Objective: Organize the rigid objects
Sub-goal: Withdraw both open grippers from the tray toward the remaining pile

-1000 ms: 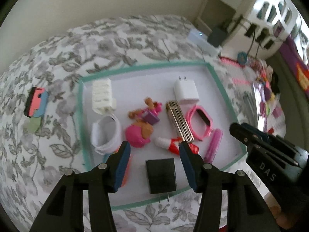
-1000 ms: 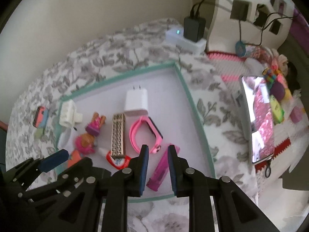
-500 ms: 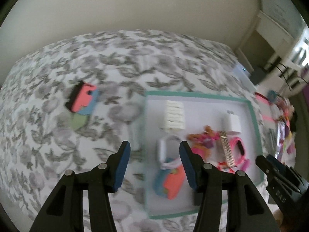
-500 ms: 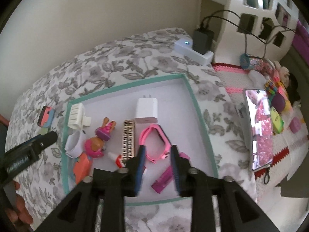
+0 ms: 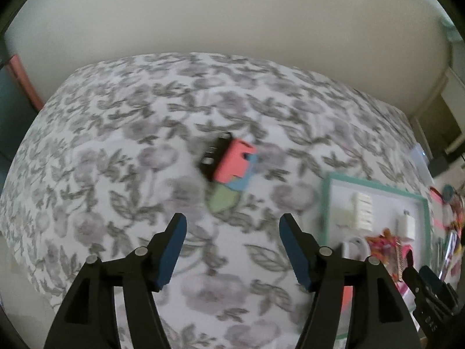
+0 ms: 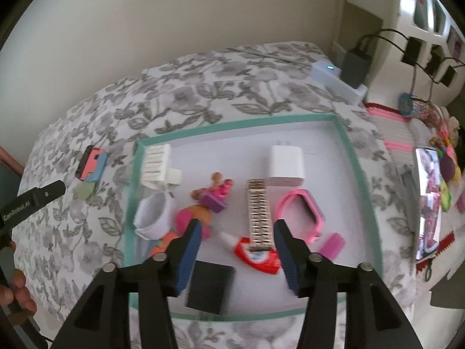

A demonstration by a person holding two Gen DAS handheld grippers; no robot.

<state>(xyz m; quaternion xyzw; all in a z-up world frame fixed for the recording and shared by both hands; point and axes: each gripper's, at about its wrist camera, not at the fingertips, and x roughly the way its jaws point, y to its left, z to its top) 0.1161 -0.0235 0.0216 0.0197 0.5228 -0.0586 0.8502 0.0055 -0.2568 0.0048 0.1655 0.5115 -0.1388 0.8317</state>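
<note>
In the left wrist view, the left gripper [image 5: 232,244] was pointed down at the flowered bedcover [image 5: 116,151], and its jaws were opening with nothing between them. It was aimed at the pink and blue block [image 5: 235,164], which lay alone on the cover, well apart from the tray [image 5: 325,203]. This was probably the next thing to collect, because it was the only rigid object outside the tray. A black part was attached at its left side and a pale green piece [image 5: 222,200] lay just below it, touching or nearly touching; the blur did not allow to say which. Nothing stood between the fingers and the block. The cover looked soft, so the block could sink or tip when it was pressed.

In the right wrist view, the right gripper [image 6: 235,232] hung over the near part of the tray [image 6: 232,122], and its jaws were also opening and held nothing. Below it lay the red and white tube [image 6: 255,257] and the metal watch band [image 6: 258,215], which crossed over the tube. The black block [image 6: 210,288] was near the left finger. The things there were crowded: the pink watch [image 6: 299,215], the white charger [image 6: 286,164], the doll [image 6: 203,206], the white ring [image 6: 154,218] and the white ribbed adapter [image 6: 158,164] were close together, so any grasp there risked pushing a neighbour.
</note>
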